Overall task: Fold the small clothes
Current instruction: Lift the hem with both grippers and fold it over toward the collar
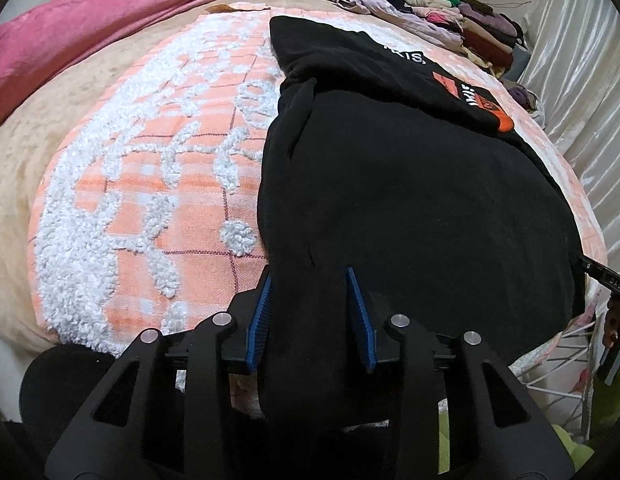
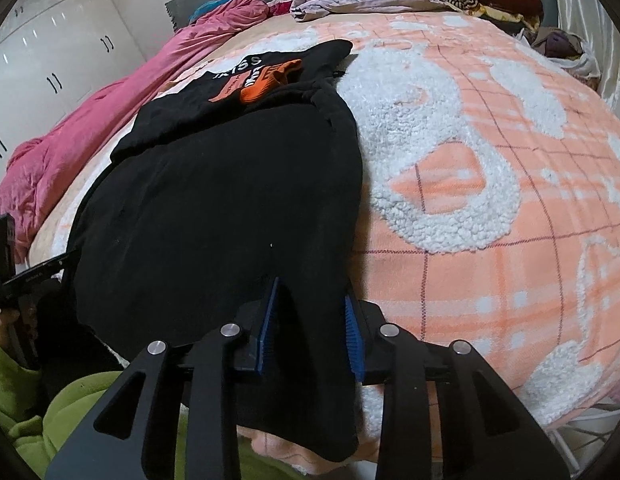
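Black garment (image 1: 410, 208) on blanket (image 1: 150, 184), apparently half-folded

1. The black garment (image 1: 410, 200) hangs over the bed's near edge; its lower hem is hidden behind the left gripper (image 1: 310, 276) in the left wrist view and behind the right gripper (image 2: 312, 292) in the right wrist view.
2. Whether either gripper's fingers touch the cloth between them cannot be told.
3. White lettering (image 2: 238, 66) on the garment is partly folded under; the full word is unreadable.
4. The orange print (image 1: 476, 100) is creased; its design cannot be made out.
5. The clothes pile (image 1: 462, 20) at the bed's far right corner is too small to separate into items.
6. The pink blanket (image 1: 90, 28) is cut off by the left frame edge.
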`<state>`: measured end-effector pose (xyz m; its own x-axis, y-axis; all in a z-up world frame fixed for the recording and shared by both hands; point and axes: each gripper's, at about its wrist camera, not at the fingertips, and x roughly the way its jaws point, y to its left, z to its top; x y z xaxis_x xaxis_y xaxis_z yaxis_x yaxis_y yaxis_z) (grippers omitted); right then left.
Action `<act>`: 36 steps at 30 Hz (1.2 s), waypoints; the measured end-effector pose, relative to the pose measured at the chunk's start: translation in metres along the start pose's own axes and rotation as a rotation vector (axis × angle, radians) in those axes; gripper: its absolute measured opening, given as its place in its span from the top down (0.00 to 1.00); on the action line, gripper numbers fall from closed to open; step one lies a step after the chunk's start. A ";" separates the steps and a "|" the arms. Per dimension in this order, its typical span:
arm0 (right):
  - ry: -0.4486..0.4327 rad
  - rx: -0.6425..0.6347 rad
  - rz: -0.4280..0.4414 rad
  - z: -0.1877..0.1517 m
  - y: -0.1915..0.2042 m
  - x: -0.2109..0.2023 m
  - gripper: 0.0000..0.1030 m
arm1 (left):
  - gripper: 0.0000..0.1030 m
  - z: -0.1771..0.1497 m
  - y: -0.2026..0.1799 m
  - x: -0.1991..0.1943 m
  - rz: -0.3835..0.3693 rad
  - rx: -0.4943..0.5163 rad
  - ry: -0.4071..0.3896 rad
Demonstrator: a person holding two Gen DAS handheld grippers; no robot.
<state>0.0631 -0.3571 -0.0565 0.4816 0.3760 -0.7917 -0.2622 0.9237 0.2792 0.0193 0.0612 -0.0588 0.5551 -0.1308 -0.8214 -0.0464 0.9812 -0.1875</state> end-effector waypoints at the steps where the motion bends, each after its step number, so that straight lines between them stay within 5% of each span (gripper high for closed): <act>1: -0.001 0.013 0.009 0.000 -0.001 0.001 0.68 | 0.71 0.000 0.000 0.001 0.001 0.001 0.001; 5: -0.011 0.030 0.030 -0.001 -0.005 0.000 0.75 | 0.73 0.001 -0.004 0.002 0.020 0.010 0.000; 7: -0.020 0.026 0.036 -0.002 -0.007 -0.004 0.83 | 0.84 0.001 -0.006 0.000 0.024 0.020 -0.007; 17: -0.023 -0.002 0.072 -0.011 -0.010 -0.006 0.81 | 0.82 -0.003 -0.001 -0.002 -0.010 -0.001 0.012; 24: -0.059 0.001 0.109 -0.005 -0.009 -0.014 0.91 | 0.96 0.001 -0.007 -0.015 0.005 0.021 -0.031; 36: -0.254 -0.005 0.212 0.052 -0.008 -0.058 0.92 | 0.96 0.052 -0.004 -0.059 -0.107 -0.044 -0.171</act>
<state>0.0809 -0.3827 0.0151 0.6091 0.5666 -0.5549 -0.3826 0.8228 0.4202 0.0298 0.0718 0.0179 0.6919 -0.2041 -0.6926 -0.0135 0.9554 -0.2951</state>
